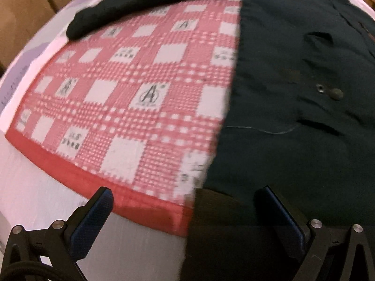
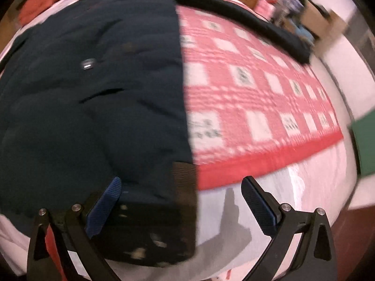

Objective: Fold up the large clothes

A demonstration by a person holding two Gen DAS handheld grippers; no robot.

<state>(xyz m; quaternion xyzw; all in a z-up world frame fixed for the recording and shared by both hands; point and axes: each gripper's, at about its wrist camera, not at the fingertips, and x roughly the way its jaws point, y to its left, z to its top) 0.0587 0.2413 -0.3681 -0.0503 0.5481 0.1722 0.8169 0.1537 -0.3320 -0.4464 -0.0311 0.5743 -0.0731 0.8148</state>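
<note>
A dark navy padded jacket (image 1: 293,89) lies spread flat on a red-and-white checked cloth (image 1: 131,89), its left sleeve (image 1: 145,2) stretched out toward the far left. My left gripper (image 1: 187,203) is open over the jacket's lower left hem corner, one finger above the cloth, the other above the jacket. In the right wrist view the same jacket (image 2: 93,82) fills the left half, its right sleeve (image 2: 246,21) reaching out over the cloth (image 2: 257,89). My right gripper (image 2: 182,192) is open, straddling the ribbed hem corner (image 2: 185,175).
The checked cloth sits on a white surface (image 1: 35,187) whose front edge is close to both grippers. Cardboard boxes (image 1: 25,4) stand beyond the far left. A green object (image 2: 365,145) and cluttered boxes (image 2: 316,21) lie at the right.
</note>
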